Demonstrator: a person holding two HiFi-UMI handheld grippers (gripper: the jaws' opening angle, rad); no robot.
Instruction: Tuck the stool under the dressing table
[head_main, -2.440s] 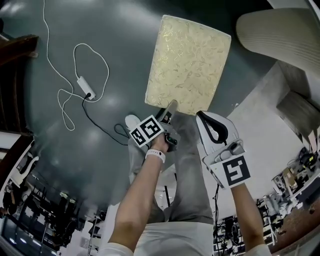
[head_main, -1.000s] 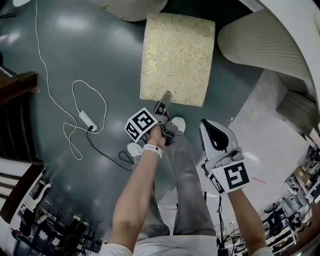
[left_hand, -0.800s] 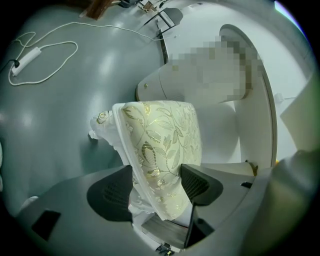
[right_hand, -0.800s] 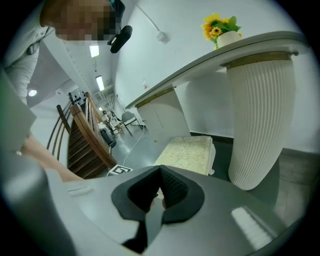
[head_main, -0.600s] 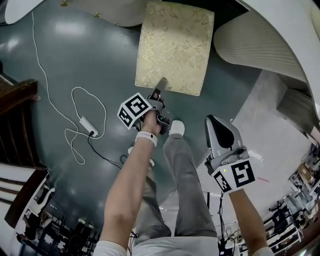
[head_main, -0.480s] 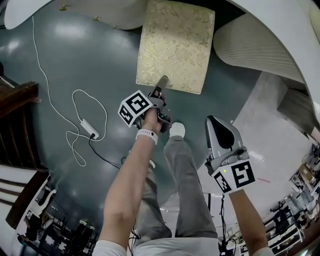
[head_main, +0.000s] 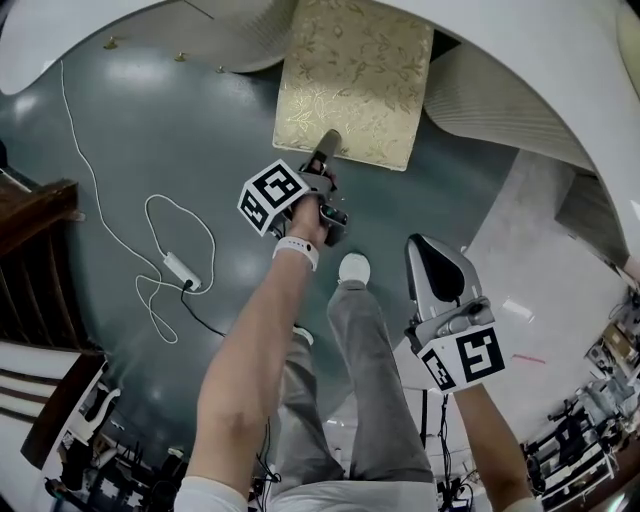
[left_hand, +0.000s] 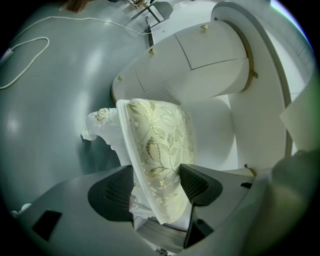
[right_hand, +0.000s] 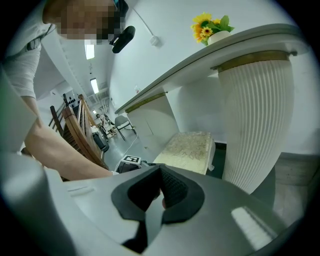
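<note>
The stool (head_main: 355, 85) has a gold-patterned cream cushion and white carved legs. In the head view its far end lies beneath the white dressing table (head_main: 520, 60). My left gripper (head_main: 327, 142) is shut on the stool's near edge. In the left gripper view (left_hand: 157, 186) one pad lies on the cushion (left_hand: 160, 140) and the other under the seat frame. My right gripper (head_main: 435, 262) hangs to the right of the person's leg, shut with nothing in it (right_hand: 159, 192). The right gripper view shows the stool (right_hand: 187, 147) beside the table's ribbed pedestal (right_hand: 255, 110).
A white cable with a power adapter (head_main: 175, 265) lies on the grey floor at left. Dark wooden furniture (head_main: 30, 230) stands at the far left. The person's shoe (head_main: 353, 268) is just behind the stool. Yellow flowers (right_hand: 207, 27) stand on the tabletop.
The stool has slid further under the dressing table, whose top now covers its far edge. My left gripper moved with it, and the person stepped forward. The right gripper stayed shut.
</note>
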